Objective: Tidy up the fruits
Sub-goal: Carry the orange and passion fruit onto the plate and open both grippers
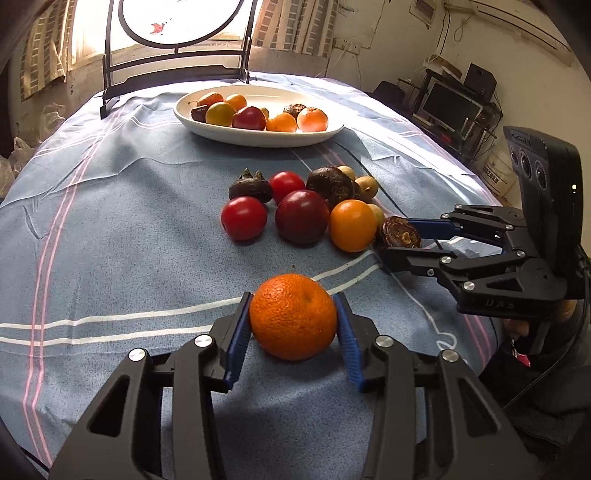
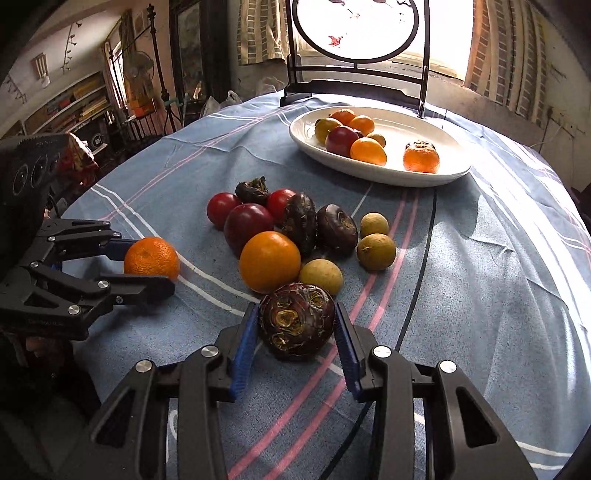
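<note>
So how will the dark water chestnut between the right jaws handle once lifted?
The water chestnut looks firm, so it should hold its shape in the right gripper. Its rounded sides may let it pivot between the blue pads. If dropped on the tablecloth, it would probably roll.

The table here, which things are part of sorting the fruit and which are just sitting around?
Job: tangerine in left gripper; dark water chestnut in right gripper; loose fruit pile; white plate.
Lying about: framed round screen; monitor; bookshelves.
</note>
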`<action>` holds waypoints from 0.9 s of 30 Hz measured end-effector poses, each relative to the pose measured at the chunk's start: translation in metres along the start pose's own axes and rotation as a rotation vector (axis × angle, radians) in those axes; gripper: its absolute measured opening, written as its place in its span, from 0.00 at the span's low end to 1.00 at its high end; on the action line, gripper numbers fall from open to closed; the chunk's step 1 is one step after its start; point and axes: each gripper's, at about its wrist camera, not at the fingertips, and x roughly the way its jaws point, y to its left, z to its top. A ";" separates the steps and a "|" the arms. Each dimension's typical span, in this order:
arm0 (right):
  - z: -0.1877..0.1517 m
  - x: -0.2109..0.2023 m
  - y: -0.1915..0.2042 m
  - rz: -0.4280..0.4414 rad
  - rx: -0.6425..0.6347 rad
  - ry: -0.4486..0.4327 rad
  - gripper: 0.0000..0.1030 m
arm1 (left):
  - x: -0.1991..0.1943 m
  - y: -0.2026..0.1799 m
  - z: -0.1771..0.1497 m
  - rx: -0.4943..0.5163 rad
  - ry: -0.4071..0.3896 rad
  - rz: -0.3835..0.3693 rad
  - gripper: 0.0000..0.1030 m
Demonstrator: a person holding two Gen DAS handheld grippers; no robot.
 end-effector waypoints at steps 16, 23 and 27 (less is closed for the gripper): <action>0.051 -0.072 -0.074 0.089 0.267 -0.259 0.40 | -0.041 0.026 0.077 -0.040 -0.139 -0.056 0.41; 0.134 -0.010 -0.123 0.086 0.401 -0.267 0.40 | 0.022 0.042 0.171 -0.084 -0.113 -0.082 0.41; 0.166 0.043 -0.140 0.090 0.445 -0.211 0.40 | 0.070 0.049 0.205 -0.096 -0.067 -0.055 0.41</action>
